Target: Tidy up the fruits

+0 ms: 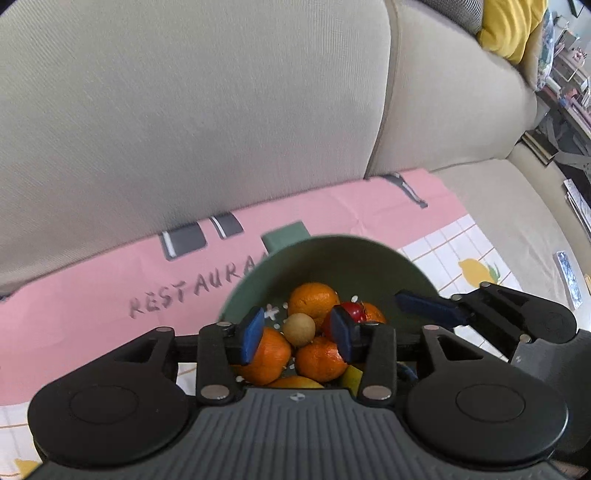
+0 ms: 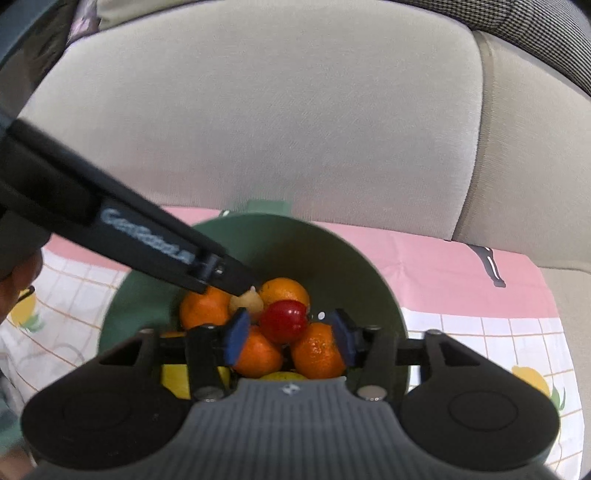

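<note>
A green bowl (image 1: 343, 258) holds several oranges (image 1: 314, 301), a small tan round fruit (image 1: 299, 329) and a red fruit (image 1: 352, 312). My left gripper (image 1: 300, 334) hovers open over the bowl, its blue pads either side of the tan fruit, holding nothing. The right gripper's blue finger (image 1: 432, 308) reaches in from the right. In the right wrist view my right gripper (image 2: 288, 338) is open above the bowl (image 2: 332, 251), pads flanking oranges (image 2: 317, 350) and the red fruit (image 2: 284, 319). The left gripper's black finger (image 2: 155, 247) touches the tan fruit (image 2: 247, 302).
The bowl stands on a pink and white cloth (image 1: 92, 295) printed with lemons, spread over a beige sofa seat. The sofa backrest (image 1: 184, 110) rises right behind it. A yellow cushion (image 1: 513, 26) and cluttered shelves lie at the far right. A yellow fruit (image 2: 177, 380) sits low in the bowl.
</note>
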Action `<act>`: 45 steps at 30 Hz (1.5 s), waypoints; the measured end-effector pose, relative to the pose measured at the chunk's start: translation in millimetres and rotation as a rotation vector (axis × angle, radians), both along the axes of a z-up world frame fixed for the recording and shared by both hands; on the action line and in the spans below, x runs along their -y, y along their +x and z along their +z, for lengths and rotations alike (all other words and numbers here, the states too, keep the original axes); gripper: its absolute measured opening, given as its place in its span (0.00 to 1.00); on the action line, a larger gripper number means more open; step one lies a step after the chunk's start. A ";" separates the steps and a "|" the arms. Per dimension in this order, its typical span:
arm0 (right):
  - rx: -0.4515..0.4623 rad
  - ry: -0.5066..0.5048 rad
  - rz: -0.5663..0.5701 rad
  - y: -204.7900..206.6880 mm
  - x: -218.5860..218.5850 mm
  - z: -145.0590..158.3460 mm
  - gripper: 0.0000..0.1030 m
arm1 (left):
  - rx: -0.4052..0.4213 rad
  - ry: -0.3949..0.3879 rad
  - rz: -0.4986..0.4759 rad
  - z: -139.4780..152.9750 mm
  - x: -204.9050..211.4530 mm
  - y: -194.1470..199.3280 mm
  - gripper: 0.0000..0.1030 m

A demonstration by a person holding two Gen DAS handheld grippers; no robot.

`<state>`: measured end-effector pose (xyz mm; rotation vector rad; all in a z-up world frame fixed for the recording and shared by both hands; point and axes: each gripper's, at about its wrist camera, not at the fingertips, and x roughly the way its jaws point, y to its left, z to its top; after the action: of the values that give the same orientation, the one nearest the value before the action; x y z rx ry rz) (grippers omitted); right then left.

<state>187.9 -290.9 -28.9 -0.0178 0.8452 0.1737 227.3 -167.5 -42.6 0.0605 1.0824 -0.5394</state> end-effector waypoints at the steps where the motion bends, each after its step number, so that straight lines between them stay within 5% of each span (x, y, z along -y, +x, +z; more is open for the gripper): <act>1: 0.005 0.009 -0.008 -0.9 0.2 4.9 0.58 | 0.015 0.001 0.002 5.9 -2.6 -2.4 0.52; 16: 0.158 0.079 -0.072 -54.3 -16.2 98.2 0.85 | 0.410 0.103 0.059 108.8 -49.3 -86.3 0.60; 24: 0.253 0.087 -0.120 -109.8 -30.4 130.4 0.93 | 0.605 0.113 0.118 143.3 -80.6 -153.9 0.73; 26: 0.276 0.079 -0.148 -125.5 -35.9 132.7 0.94 | 0.628 0.121 0.142 145.9 -86.3 -170.3 0.90; 34: 0.328 0.003 -0.167 -177.5 -60.4 123.6 0.96 | 0.640 0.151 0.198 139.5 -100.9 -218.2 0.92; 45: 0.287 -0.049 -0.123 -205.2 -85.1 100.4 0.96 | 0.484 0.110 0.310 105.6 -130.7 -237.0 0.92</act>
<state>-17.3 -205.8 71.6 -0.0353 0.5622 0.0332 -9.7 -36.8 63.0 0.1111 0.6293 -0.1685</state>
